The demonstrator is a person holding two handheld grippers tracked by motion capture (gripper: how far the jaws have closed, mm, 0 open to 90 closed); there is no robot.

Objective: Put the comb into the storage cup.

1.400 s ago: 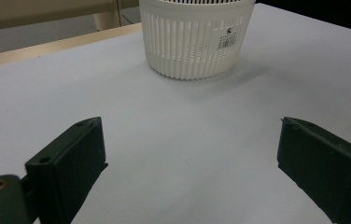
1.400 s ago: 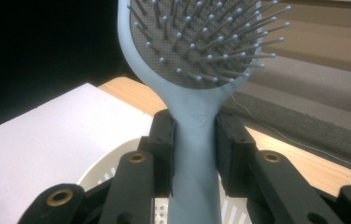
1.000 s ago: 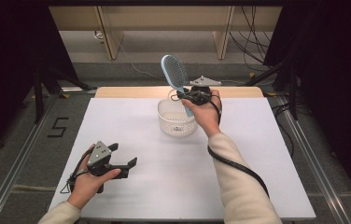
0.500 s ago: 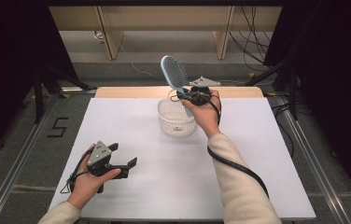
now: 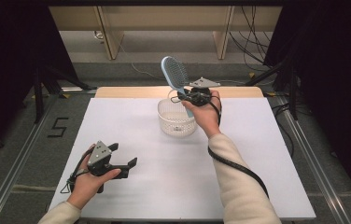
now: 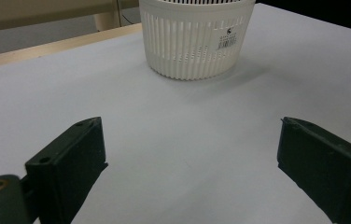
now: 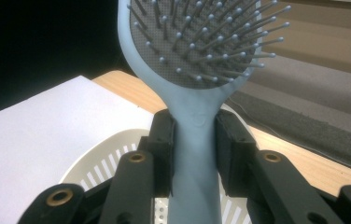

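**Brush held over basket – no shift**

Nothing has moved since the earlier frames. Right tongs (image 5: pixel 185 99) clenched on the blue hairbrush (image 5: pixel 175 77) handle, head tilted up, above the white basket (image 5: pixel 177 122). Left tongs (image 5: pixel 123 161) released, low at the white counter (image 5: pixel 117 126) front-left. Beyond – grey floor, cables, wooden frame, dark curtains.

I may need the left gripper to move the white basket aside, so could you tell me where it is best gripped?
Grip the basket by its rim, from above, one jaw inside and one outside. The slatted wall flares wide, likely too wide for the open left gripper to span from the side.
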